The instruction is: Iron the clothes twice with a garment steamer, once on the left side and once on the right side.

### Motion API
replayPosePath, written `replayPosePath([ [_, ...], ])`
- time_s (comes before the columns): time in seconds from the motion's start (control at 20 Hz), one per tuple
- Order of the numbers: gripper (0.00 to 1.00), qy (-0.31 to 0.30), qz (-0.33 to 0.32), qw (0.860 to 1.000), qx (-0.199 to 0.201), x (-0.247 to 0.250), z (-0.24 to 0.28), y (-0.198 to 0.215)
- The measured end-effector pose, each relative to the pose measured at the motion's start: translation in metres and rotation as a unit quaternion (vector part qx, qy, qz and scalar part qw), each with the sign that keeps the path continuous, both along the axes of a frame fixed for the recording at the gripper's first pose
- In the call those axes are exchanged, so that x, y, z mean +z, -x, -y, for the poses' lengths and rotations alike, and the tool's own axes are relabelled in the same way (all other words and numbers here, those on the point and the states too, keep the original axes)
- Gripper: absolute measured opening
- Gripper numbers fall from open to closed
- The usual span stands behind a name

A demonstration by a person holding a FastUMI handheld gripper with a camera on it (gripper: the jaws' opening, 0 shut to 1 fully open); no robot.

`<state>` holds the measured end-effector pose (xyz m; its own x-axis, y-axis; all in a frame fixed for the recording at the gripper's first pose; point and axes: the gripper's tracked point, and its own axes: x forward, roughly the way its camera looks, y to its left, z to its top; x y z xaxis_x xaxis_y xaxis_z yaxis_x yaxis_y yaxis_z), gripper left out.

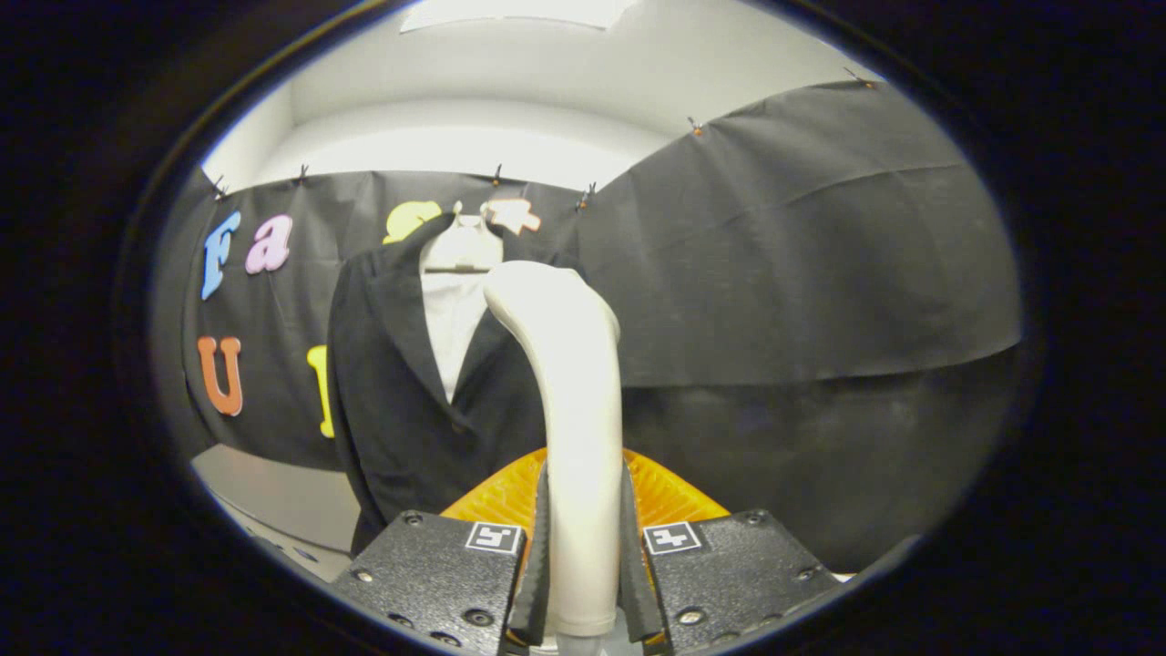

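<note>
Fingers (pixel 583 565) pinching the steamer (pixel 576 410) handle from both sides, held upright so the head points forward at the jacket (pixel 410 392). Jacket hangs just beyond, slightly left, on a hanger (pixel 458 246) against the booth wall. Steamer looks apart from the cloth; pass probably not started.

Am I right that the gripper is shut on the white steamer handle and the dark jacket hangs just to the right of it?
Not quite. In the gripper view the gripper is shut on the white steamer handle, both fingers pressing it, but the dark jacket hangs beyond the fingers to the left of the handle, not the right.
</note>
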<state>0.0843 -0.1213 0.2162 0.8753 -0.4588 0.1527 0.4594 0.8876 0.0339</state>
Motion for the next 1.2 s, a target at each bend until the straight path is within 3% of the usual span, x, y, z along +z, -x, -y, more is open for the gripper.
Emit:
replayPosePath([
  [0.25, 0.35, 0.022, 0.066, 0.997, 0.033, 0.071, 0.027, -0.046],
  [0.65, 0.35, 0.031, 0.105, 0.99, 0.087, 0.141, 0.061, -0.115],
  [0.9, 0.36, 0.054, 0.07, 0.988, 0.126, 0.132, 0.049, -0.151],
  [1.2, 0.35, 0.07, 0.034, 0.991, 0.109, 0.106, 0.046, -0.168],
])
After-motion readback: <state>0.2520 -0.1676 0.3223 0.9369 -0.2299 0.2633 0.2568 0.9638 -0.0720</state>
